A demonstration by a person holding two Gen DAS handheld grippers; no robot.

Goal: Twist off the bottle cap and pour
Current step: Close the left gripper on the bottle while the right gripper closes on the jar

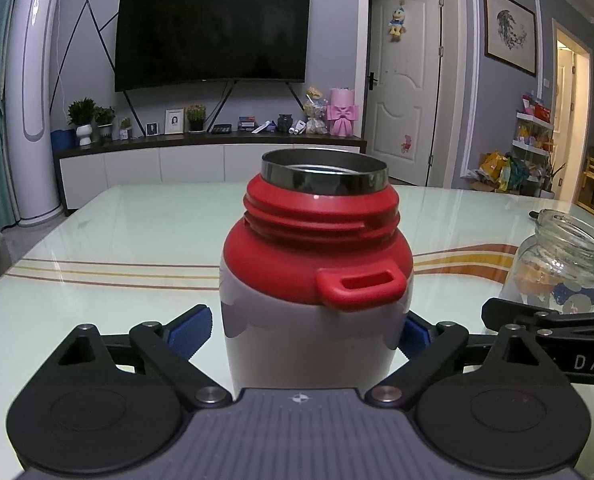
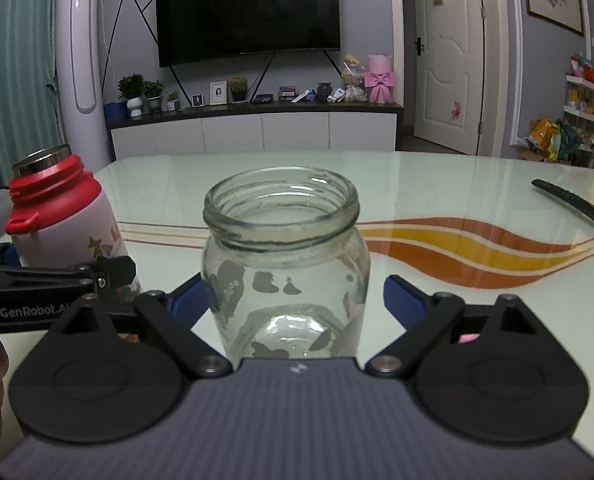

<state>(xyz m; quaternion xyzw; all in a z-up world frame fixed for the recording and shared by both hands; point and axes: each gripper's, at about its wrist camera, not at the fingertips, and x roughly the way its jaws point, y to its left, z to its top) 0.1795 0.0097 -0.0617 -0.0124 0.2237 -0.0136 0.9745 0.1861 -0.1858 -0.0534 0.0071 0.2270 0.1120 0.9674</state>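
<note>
Left wrist view, near to far: left gripper (image 1: 309,338) at bottom centre, blue pads (image 1: 187,334) pressed on both flanks of the bottle (image 1: 309,320), so it's pinching the pale body below the red collar (image 1: 317,248). Bottle upright, frame centre, steel mouth (image 1: 324,174) open, no cap on it; cap not visible in either view. Glass jar (image 1: 561,264) sits at right edge, near but not touching the bottle.

Right wrist view: right gripper (image 2: 297,300) at bottom centre, jar (image 2: 285,264) between the fingers. Left pad looks on the glass; right pad (image 2: 403,302) shows a gap, so spread or only loosely bracing, not a firm clamp afaict. Jar looks empty, standing on the table (image 2: 437,184). Dark flat object (image 2: 569,200) mid-right, well apart. TV (image 2: 249,12) on far wall.

Judgement: unscrew looks done, pour step in hand, not yet started. Next move needs: lift bottle, bring mouth over jar rim, tilt slowly toward the right. Risk: jar slides if not held; wide mouth could overshoot.
</note>
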